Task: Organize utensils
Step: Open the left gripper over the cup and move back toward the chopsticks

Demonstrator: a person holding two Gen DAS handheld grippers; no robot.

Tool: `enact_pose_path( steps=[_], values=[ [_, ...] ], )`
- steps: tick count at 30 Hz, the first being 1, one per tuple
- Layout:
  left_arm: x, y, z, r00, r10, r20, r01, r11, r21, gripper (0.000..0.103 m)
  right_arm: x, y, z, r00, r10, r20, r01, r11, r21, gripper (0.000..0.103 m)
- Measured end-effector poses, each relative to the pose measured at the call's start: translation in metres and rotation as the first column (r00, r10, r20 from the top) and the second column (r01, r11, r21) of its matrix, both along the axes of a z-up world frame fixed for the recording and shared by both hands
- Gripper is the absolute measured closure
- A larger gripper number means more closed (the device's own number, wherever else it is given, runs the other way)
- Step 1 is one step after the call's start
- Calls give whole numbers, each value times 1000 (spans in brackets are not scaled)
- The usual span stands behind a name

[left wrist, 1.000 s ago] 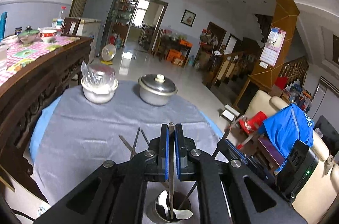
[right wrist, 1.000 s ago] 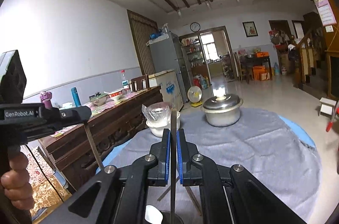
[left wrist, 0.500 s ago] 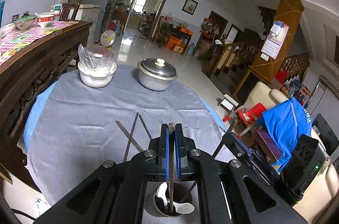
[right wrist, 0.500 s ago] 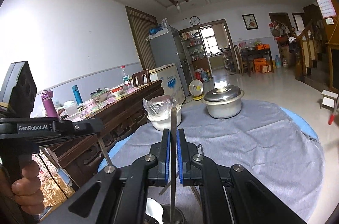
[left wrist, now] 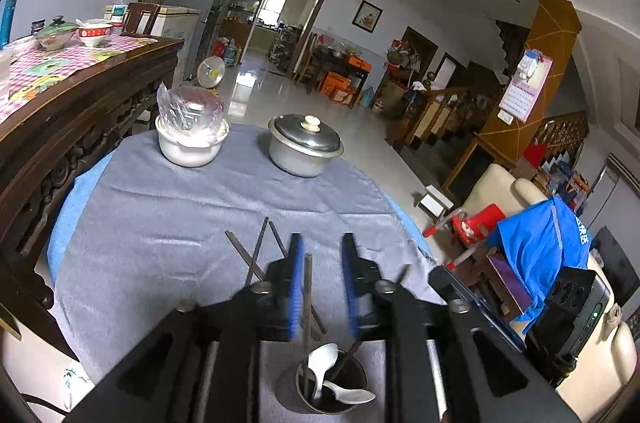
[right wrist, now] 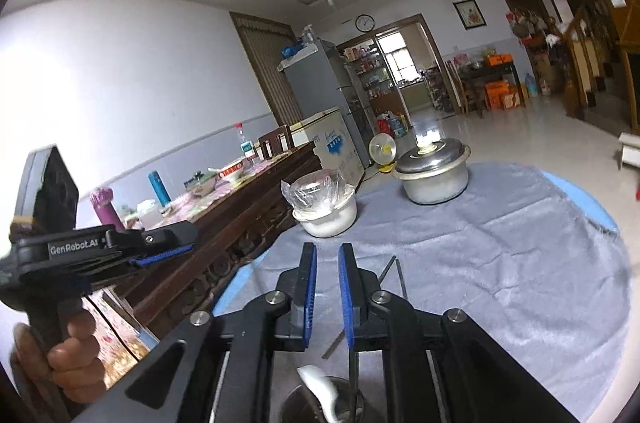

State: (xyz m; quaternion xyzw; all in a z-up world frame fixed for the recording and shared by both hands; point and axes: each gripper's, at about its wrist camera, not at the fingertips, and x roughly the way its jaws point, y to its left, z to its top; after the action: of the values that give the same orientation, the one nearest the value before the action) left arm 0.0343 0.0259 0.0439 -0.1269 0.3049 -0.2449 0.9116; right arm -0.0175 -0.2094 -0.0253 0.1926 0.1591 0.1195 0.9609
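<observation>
Item: utensil cup (left wrist: 331, 389), dark metal, at the near edge of the desk (left wrist: 168, 223), directly below both grippers. Contents: two white spoons (left wrist: 326, 363), several chopsticks standing or leaning inside.

Left gripper (left wrist: 320, 279): jaws just opened, released; one chopstick (left wrist: 307, 299) upright in the gap, lower end in the cup, apparently clear of both blue pads.

Right gripper (right wrist: 327, 291): jaws just opened, slightly parted; a thin dark chopstick (right wrist: 352, 375) hanging just below the right-side pad toward the cup; contact with that pad not clear.

Still loose on the grey cloth: crossed chopsticks (left wrist: 256, 255) just beyond the left gripper.

Hazards, judged:
- Tipping of the cup if a freed chopstick leans hard on the rim, or if a pad drags a stick sideways on withdrawal.
- Stick hung on the right-side pad and lifted out again.
- Collision between the two grippers, both crowded over one small opening.
- Cup close to the near desk edge; a nudge toward the person likely to send it off.

Room: open cloth ahead up to the wrapped white bowl (left wrist: 188, 143) and lidded pot (left wrist: 304, 147); carved wooden sideboard (left wrist: 72, 111) tight along the left; desk edge curving away on the right.
</observation>
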Motion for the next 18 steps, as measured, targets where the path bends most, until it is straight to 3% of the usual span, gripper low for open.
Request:
enact_pose_path(
  steps=[10, 18],
  values=[
    [8, 10, -10, 998, 48, -38, -47, 999, 3, 78, 0, -21, -2, 997, -70, -12, 70, 997, 28, 90],
    [12, 18, -18, 992, 109, -56, -107, 994, 33, 54, 4, -34, -12, 994, -92, -59, 96, 994, 61, 90]
  ],
)
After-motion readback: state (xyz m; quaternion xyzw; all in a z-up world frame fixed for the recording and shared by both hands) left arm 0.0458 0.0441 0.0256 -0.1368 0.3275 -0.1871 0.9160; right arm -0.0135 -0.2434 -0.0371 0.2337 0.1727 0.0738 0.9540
